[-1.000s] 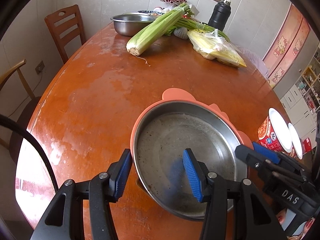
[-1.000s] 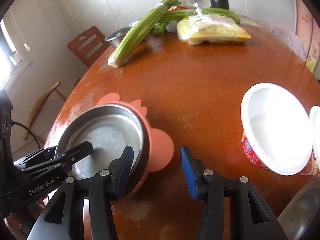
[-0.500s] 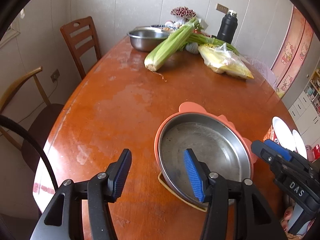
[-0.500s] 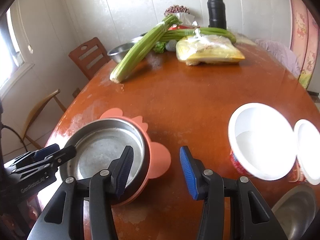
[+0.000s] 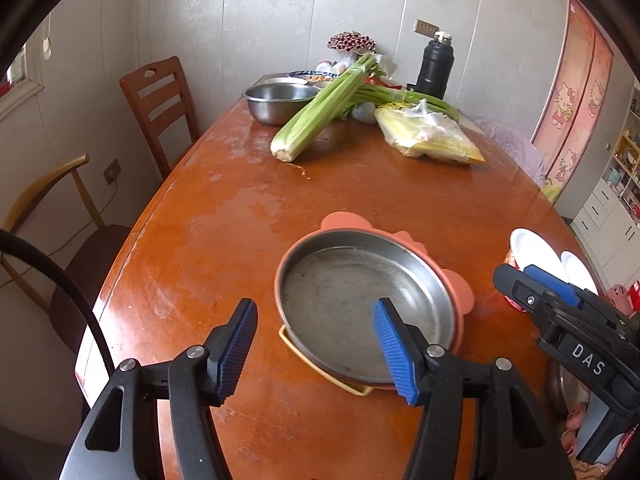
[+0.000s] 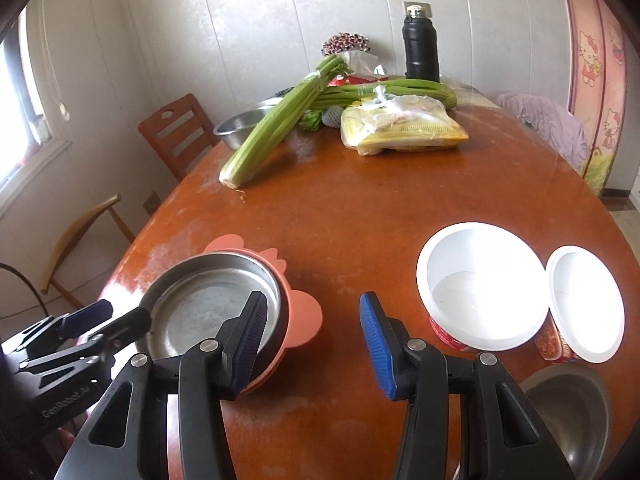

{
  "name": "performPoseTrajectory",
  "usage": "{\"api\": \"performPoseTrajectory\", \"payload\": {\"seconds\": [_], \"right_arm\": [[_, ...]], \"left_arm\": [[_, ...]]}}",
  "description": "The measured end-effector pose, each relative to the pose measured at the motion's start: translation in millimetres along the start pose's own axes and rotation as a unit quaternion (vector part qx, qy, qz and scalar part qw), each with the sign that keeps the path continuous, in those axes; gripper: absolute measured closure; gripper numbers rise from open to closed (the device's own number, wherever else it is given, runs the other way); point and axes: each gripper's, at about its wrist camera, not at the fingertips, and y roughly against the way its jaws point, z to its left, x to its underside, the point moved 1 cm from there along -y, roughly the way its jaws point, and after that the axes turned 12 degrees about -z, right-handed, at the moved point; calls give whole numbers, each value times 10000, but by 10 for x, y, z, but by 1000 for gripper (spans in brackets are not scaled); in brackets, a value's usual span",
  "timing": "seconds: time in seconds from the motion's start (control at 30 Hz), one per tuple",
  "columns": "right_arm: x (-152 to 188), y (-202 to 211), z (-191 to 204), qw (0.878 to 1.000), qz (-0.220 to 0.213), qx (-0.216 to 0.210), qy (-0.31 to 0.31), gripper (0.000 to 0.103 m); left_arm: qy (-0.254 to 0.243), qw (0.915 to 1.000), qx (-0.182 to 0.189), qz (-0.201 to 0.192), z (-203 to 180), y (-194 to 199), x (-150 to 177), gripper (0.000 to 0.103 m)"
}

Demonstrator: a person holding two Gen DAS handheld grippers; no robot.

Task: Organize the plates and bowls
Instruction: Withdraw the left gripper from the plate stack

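The steel plate (image 5: 360, 304) sat in a pink scalloped holder (image 5: 456, 284) near the table's (image 5: 224, 216) front edge. The left gripper (image 5: 314, 344) hung spread wide and empty above it; the right gripper (image 6: 310, 336) also gaped, holding nothing — two white bowls (image 6: 480, 284) just beside it. Readable lettering: "DAS" on the right gripper's body, "GenRoboAI" — faint — on the left's.

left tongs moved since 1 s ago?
Yes. Left tongs backed up and away from the steel plate; the celery also looks farther.
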Motion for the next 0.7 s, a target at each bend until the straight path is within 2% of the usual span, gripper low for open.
{"api": "performPoseTrajectory", "payload": {"seconds": [0.7], "right_arm": [[-73,528,-227,9992,-325,-195,149,50]], "left_arm": [[-241,9994,105,-220,-496,281,9,38]]}}
